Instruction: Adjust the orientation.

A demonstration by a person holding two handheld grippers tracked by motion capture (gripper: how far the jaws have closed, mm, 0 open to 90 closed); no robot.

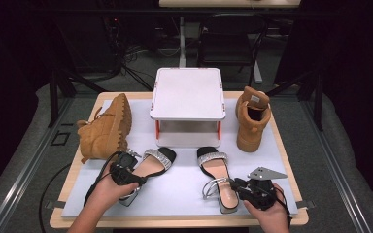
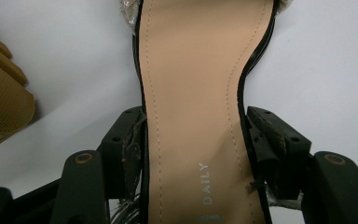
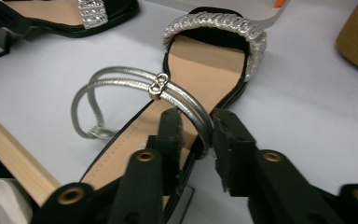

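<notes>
The rack (image 1: 188,92) at the far middle of the desk (image 1: 291,160) serves as the landmark.

Nearest the person, right of the rack's front, the right sandal (image 1: 219,177) lies flat with its toe toward the rack. The right hand-held gripper (image 1: 234,185) comes at its heel end. In the right gripper view its jaws stand narrow around the silver ankle strap (image 3: 177,95) and the sandal's right edge (image 3: 200,74); the strap runs between the pads, and I cannot tell whether they press on it yet. That strap is a thin, springy loop: it will flex and swing, so lifting by it alone would probably let the sandal dangle and turn.

Left of the rack's front, the left sandal (image 1: 150,167) is clamped across its waist by the left hand-held gripper (image 1: 129,171). The left gripper view has a pad on each black edge of the sole (image 2: 196,93), jaws about as wide as the sole. That looks the better hold: the sole is stiff and flat, and the sandal is light. The smooth edges may slip, and the block heel puts the weight rearward, so the toe may tip up.

The beaded toe bands (image 3: 216,23) look delicate and are best left alone.

Farther off, one boot (image 1: 104,128) lies on its side left of the rack; another boot (image 1: 252,119) stands right of it.
</notes>
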